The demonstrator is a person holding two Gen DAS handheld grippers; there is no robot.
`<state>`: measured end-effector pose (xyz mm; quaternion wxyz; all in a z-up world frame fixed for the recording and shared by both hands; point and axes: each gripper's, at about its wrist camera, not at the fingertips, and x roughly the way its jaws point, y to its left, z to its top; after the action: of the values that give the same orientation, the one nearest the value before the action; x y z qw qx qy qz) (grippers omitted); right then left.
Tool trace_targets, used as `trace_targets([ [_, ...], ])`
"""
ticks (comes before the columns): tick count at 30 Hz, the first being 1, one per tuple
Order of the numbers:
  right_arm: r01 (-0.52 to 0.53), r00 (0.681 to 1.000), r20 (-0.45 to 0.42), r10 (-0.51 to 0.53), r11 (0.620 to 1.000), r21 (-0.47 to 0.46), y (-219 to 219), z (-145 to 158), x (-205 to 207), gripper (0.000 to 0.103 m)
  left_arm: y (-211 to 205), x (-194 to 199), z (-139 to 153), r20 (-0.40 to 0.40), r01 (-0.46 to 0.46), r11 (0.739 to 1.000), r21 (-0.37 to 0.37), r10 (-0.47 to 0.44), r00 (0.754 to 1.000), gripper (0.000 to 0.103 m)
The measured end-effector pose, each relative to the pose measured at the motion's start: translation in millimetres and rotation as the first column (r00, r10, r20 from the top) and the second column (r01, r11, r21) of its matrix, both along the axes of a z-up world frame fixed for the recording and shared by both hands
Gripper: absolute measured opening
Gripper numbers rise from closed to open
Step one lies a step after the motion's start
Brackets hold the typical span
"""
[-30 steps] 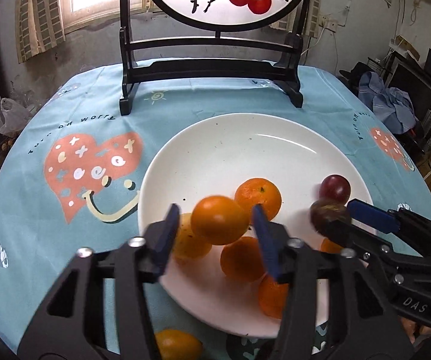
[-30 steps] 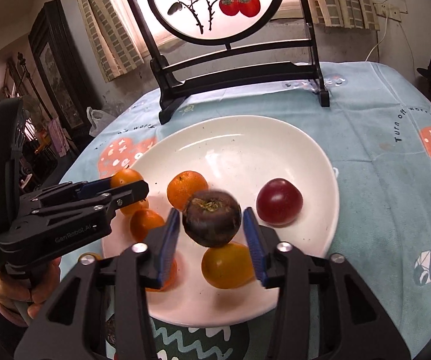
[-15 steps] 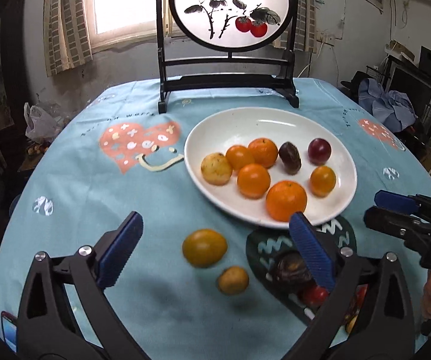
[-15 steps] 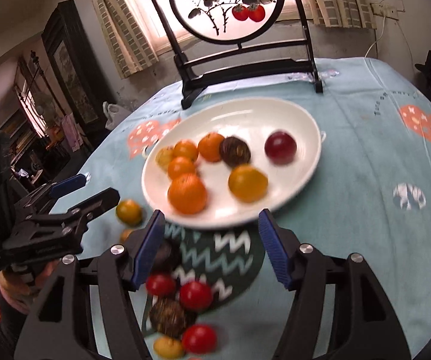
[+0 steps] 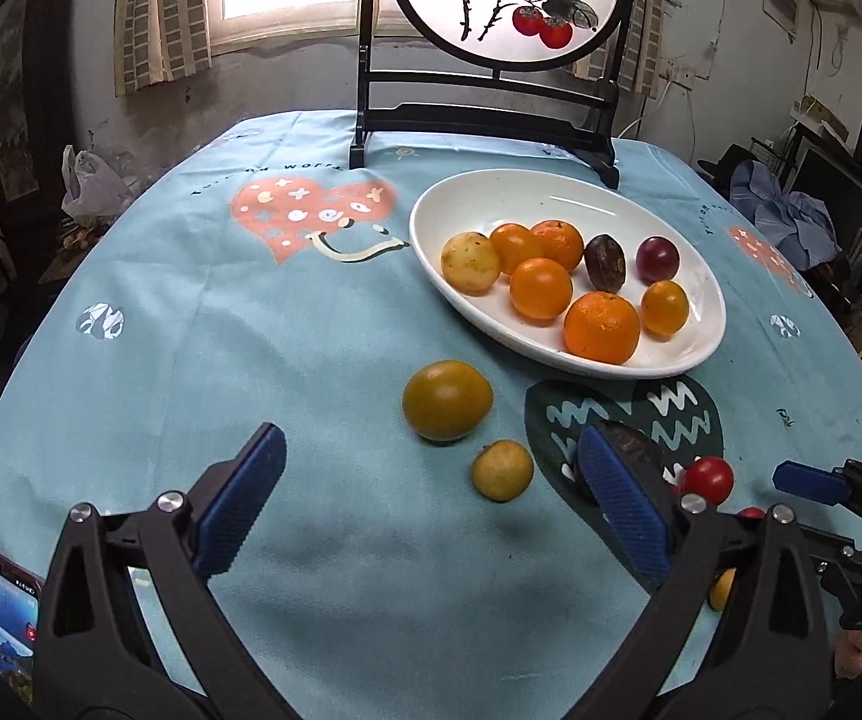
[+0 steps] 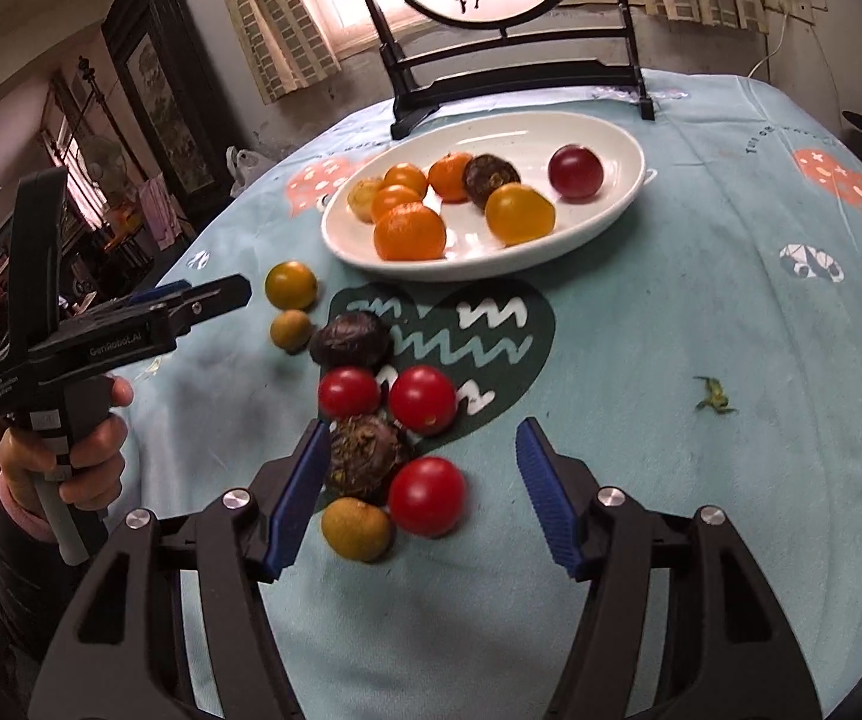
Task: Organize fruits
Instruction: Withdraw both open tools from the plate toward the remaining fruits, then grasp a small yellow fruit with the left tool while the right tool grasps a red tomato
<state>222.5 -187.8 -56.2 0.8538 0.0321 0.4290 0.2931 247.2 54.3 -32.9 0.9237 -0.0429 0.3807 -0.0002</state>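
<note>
A white oval plate (image 5: 708, 294) (image 6: 616, 204) holds several oranges, a pale yellow fruit, a dark brown fruit and a dark red plum. Loose on the blue tablecloth lie a yellow-green citrus (image 5: 446, 399) (image 6: 291, 284), a small yellow fruit (image 5: 502, 470) (image 6: 291, 330), dark brown fruits (image 6: 351, 338) (image 6: 366, 452), three red tomatoes (image 6: 428, 495) and a tan fruit (image 6: 356, 528). My left gripper (image 5: 431, 498) is open and empty, above the cloth near the citrus. My right gripper (image 6: 422, 495) is open and empty, around the nearest tomato and brown fruit.
A black wooden stand with a round painted screen (image 5: 502, 0) stands behind the plate. A phone (image 5: 5, 618) lies at the near left table edge. A small green scrap (image 6: 711, 399) lies on the cloth to the right. Clothes and clutter (image 5: 790, 222) are beyond the table.
Both grippers let go of their fruit on the plate, opened wide and pulled back toward the near side of the table, over the loose fruit.
</note>
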Motion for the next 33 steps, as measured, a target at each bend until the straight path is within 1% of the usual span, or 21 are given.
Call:
trace_targets([
  [2, -0.012, 1.000, -0.021, 0.012, 1.000, -0.003, 1, -4, -1, 0.057, 2, -1, -1, -0.003, -0.006, 1.000, 0.003, 0.006, 1.000, 0.100],
  [3, -0.015, 0.999, -0.036, 0.015, 1.000, -0.003, 1, -6, 0, 0.053, 4, -1, -2, -0.006, -0.014, 1.000, 0.004, 0.014, 1.000, 0.100],
  [9, -0.024, 0.996, -0.081, 0.026, 0.999, 0.026, -1, -13, 2, 0.049, 20, -2, -7, -0.019, -0.055, 0.998, -0.030, 0.055, 0.998, 0.100],
  [11, -0.025, 0.994, -0.101, 0.030, 0.998, 0.054, -4, -15, 4, 0.047, 25, -1, -9, -0.028, -0.069, 0.997, -0.041, 0.068, 0.997, 0.100],
  [14, -0.018, 0.989, -0.144, 0.034, 0.994, 0.109, -9, -19, 8, 0.040, 32, 1, -12, -0.040, -0.083, 0.994, -0.069, 0.080, 0.996, 0.100],
  [16, -0.008, 0.985, -0.173, 0.026, 0.994, 0.108, -11, -23, 11, 0.030, 33, 1, -13, -0.033, -0.073, 0.993, -0.092, 0.070, 0.997, 0.100],
  [17, -0.006, 0.983, -0.184, 0.028, 0.993, 0.121, -12, -24, 11, 0.030, 30, 2, -14, -0.031, -0.056, 0.994, -0.097, 0.053, 0.998, 0.099],
  [19, -0.004, 0.983, -0.182, 0.026, 0.993, 0.120, -13, -23, 11, 0.029, 23, 2, -15, -0.033, -0.014, 0.996, -0.082, 0.011, 0.999, 0.098],
  [20, -0.001, 0.984, -0.178, 0.023, 0.993, 0.120, -13, -22, 10, 0.029, 18, 1, -15, -0.025, 0.014, 0.997, -0.076, -0.015, 1.000, 0.096],
  [22, 0.017, 0.983, -0.182, 0.011, 0.988, 0.150, -19, -20, 12, 0.028, 7, -1, -14, -0.008, 0.070, 0.996, -0.054, -0.071, 0.997, 0.090],
  [24, 0.047, 0.981, -0.196, -0.009, 0.981, 0.190, -27, -19, 14, 0.028, -4, -1, -16, -0.007, 0.119, 0.993, -0.019, -0.119, 0.993, 0.075],
  [25, 0.056, 0.980, -0.196, -0.017, 0.979, 0.196, -30, -19, 14, 0.028, -9, 0, -18, -0.016, 0.140, 0.990, -0.015, -0.140, 0.990, 0.071],
  [26, 0.061, 0.981, -0.192, -0.023, 0.978, 0.197, -31, -18, 14, 0.028, -12, 3, -20, -0.029, 0.155, 0.988, -0.018, -0.155, 0.987, 0.059],
  [27, 0.060, 0.982, -0.190, -0.021, 0.978, 0.202, -31, -17, 13, 0.028, -15, 5, -23, -0.042, 0.169, 0.985, -0.022, -0.170, 0.985, 0.050],
  [29, 0.048, 0.982, -0.187, -0.009, 0.977, 0.206, -30, -16, 11, 0.028, -19, 10, -28, -0.066, 0.183, 0.983, -0.016, -0.184, 0.981, 0.042],
  [33, 0.031, 0.986, -0.169, 0.008, 0.974, 0.224, -30, -11, 9, 0.028, -22, 15, -34, -0.085, 0.187, 0.982, -0.019, -0.188, 0.978, 0.042],
])
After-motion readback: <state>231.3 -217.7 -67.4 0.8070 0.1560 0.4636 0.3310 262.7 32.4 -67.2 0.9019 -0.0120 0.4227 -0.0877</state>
